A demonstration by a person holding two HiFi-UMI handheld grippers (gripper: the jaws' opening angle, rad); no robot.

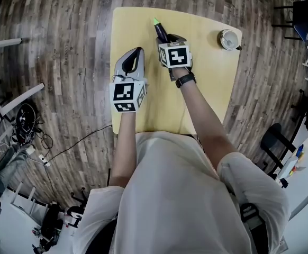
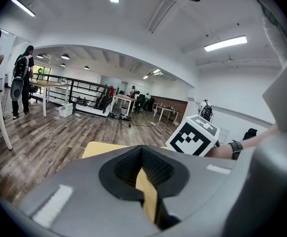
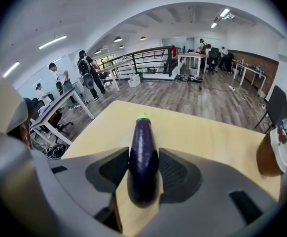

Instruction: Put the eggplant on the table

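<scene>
A dark purple eggplant (image 1: 160,32) with a light green stem end hangs over the far middle of the yellow table (image 1: 207,89), stem pointing away from me. My right gripper (image 1: 167,39) is shut on its thick end. In the right gripper view the eggplant (image 3: 142,132) sits between the two black pads, which press on its sides, with the table (image 3: 202,132) below; whether it touches the table I cannot tell. My left gripper (image 1: 137,54) hovers over the table's left part, jaws together and nothing in them. In the left gripper view the left gripper (image 2: 142,151) shows only a thin sliver of table behind its tips.
A white cup with brown liquid (image 1: 229,39) stands at the table's far right corner, also in the right gripper view (image 3: 276,154). Wood floor surrounds the table. Cables (image 1: 29,126) lie on the left and dark chairs (image 1: 273,139) stand on the right. People stand at desks far off.
</scene>
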